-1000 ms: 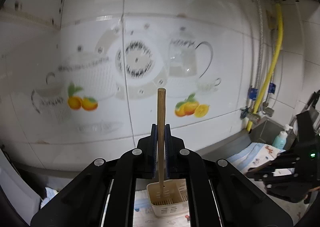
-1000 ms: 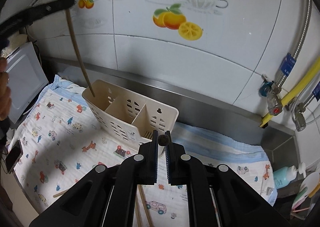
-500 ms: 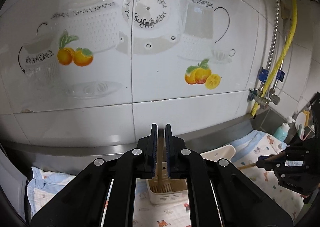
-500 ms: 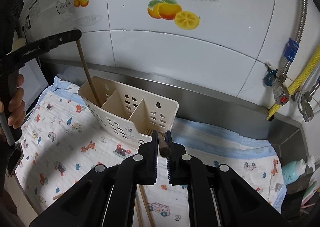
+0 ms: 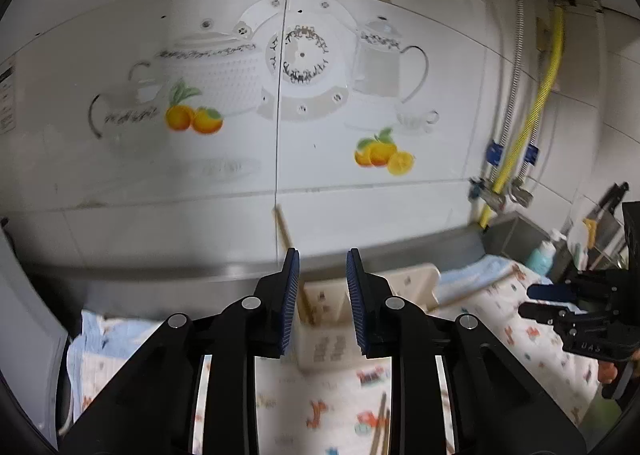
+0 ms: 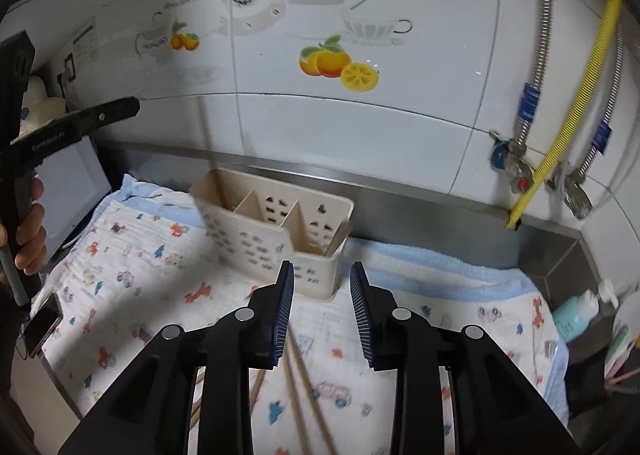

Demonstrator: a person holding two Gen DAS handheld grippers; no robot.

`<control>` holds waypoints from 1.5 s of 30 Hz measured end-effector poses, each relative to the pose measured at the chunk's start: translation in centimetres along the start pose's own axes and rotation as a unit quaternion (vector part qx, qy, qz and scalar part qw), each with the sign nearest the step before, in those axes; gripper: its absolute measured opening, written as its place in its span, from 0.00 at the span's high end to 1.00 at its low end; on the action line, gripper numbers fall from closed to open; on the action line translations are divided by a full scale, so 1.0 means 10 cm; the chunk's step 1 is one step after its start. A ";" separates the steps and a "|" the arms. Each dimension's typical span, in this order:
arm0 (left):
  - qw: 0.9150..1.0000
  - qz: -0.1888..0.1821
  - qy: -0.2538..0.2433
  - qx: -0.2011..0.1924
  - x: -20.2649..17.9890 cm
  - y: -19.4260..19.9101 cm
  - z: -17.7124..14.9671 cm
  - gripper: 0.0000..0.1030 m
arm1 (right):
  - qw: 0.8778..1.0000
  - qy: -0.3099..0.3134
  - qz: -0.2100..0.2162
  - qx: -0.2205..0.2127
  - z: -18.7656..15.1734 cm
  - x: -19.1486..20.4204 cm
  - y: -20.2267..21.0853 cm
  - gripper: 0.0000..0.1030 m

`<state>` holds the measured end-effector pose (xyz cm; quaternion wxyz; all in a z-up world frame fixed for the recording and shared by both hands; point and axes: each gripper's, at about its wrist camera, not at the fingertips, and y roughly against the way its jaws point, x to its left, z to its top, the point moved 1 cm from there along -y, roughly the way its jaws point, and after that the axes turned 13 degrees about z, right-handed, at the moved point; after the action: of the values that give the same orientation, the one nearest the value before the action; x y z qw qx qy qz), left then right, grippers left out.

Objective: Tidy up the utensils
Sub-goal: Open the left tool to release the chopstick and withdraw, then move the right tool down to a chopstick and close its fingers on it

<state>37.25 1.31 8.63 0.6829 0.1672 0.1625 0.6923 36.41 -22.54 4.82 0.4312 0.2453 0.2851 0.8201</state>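
Printed cloth [image 6: 132,275] covers my desk; loose chopsticks [image 6: 304,387] lie there. Both grippers' [image 5: 322,295] [image 6: 322,303] jaws have just been opening, empty. Beige caddy [image 6: 276,231] holds two sticks [image 6: 208,147] [image 6: 336,241].

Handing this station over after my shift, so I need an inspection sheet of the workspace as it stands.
Surface: printed cloth over the counter.
Job's things: beige utensil holder, three compartments; one chopstick standing in its left compartment, another in the right; loose chopsticks on the cloth.
Clutter: teal bottle, phone.
Grippers: left gripper and right gripper have just been opening, nothing between the jaws.
Cables: yellow hose, braided metal hoses.
Surroundings: tiled wall with fruit decals.
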 end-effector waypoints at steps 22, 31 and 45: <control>0.998 -0.018 -0.017 0.063 0.06 0.93 -1.65 0.73 | 0.998 0.006 -0.023 -0.054 -1.41 0.69 0.57 0.64; 0.993 -0.019 -0.022 0.117 0.09 0.84 -2.21 0.73 | 0.999 -0.007 -0.025 -0.031 -1.88 0.56 0.47 0.64; 0.986 -0.009 -0.034 0.160 0.07 0.56 -2.55 0.73 | 0.999 -0.045 -0.016 0.010 -2.14 0.02 0.11 0.72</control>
<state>20.66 2.04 -11.52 0.6587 0.2965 0.2492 0.6450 21.80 -28.33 -9.73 0.4538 0.2817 0.2778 0.7984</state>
